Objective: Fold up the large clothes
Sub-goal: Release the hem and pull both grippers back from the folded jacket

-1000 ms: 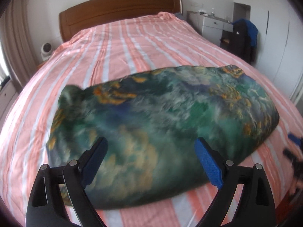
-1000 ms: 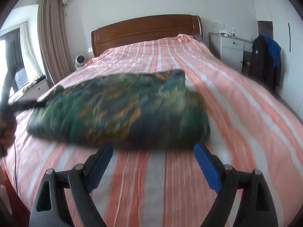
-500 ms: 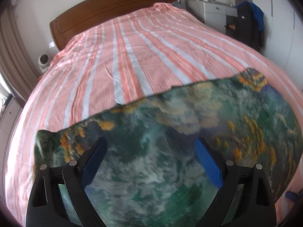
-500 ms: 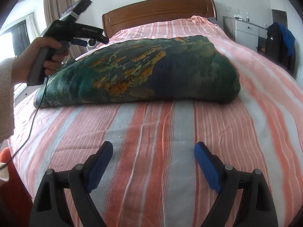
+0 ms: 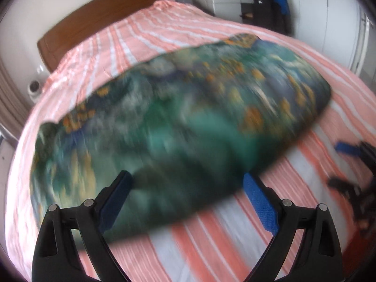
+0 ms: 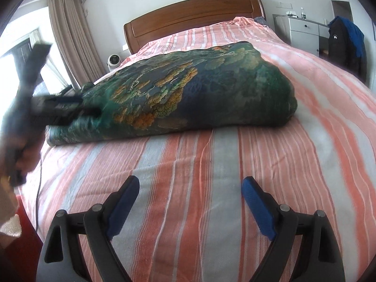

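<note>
In the left wrist view, our left hand-held gripper [image 5: 186,199] hangs with its blue pads well apart and nothing between them, just over the near edge of the folded green patterned garment [image 5: 178,127]. The garment fills the picture's middle, a long bundle running from 8 o'clock to 2 o'clock across the striped bed [image 5: 223,246]. The picture is blurred, so we cannot tell whether a pad touches the cloth. We judge the gap is kept wide so that the thick edge can pass between the pads. At 3 o'clock the right hand-held gripper [image 5: 347,164] shows as a dark smear near the garment's end.

In the right wrist view, our right hand-held gripper [image 6: 190,202] is also spread and empty, apart from the garment [image 6: 188,98], which lies at 12 o'clock on the bed [image 6: 211,164] with bare striped cover between. At 9 o'clock the left hand-held gripper [image 6: 56,105], gripped by our left hand [image 6: 25,155], sits at the bundle's left end. The garment looks already doubled over, so we judge the fold is well along, with one more fold or a smoothing left.
</note>
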`<state>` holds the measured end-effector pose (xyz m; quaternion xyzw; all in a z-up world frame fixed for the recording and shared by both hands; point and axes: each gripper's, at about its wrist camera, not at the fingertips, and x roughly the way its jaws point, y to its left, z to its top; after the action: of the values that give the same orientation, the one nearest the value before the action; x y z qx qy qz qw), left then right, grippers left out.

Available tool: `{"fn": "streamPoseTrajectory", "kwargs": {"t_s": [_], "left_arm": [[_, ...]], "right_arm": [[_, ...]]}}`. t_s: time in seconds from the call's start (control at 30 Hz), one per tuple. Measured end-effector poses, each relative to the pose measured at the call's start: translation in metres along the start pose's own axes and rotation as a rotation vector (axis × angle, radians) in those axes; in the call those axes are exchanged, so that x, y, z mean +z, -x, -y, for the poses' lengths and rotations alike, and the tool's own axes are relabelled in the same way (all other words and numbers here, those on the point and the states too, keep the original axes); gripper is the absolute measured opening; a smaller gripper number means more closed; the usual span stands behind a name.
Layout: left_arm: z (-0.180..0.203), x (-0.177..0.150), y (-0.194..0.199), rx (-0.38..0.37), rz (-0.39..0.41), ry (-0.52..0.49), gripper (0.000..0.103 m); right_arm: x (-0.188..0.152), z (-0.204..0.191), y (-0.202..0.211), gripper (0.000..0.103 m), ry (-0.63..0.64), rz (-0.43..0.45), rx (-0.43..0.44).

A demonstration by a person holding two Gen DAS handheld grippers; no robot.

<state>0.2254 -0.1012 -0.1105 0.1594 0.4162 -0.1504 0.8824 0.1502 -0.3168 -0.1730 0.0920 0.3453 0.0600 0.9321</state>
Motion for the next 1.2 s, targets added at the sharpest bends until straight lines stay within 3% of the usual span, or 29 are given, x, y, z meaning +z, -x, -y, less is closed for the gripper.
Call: {"fn": "streamPoseTrajectory", "kwargs": {"t_s": [0.17,0.53,1.2], "left_arm": [[-0.008,-0.029,0.026,-0.061,-0.025,0.107,0.097],[-0.031,-0.063,0.029,-0.023,-0.048,0.27,0.096],[-0.027,-0.074,0.028,0.002,-0.042,0.28,0.097]], "right_arm": [[0.002,0.002,0.002,0.088,-0.003,0.005,-0.012],[-0.002,-0.005,0.0,0.088,0.018,0.002,-0.022],[-0.003,-0.007,-0.001,0.088,0.03,-0.002,-0.031]]}}
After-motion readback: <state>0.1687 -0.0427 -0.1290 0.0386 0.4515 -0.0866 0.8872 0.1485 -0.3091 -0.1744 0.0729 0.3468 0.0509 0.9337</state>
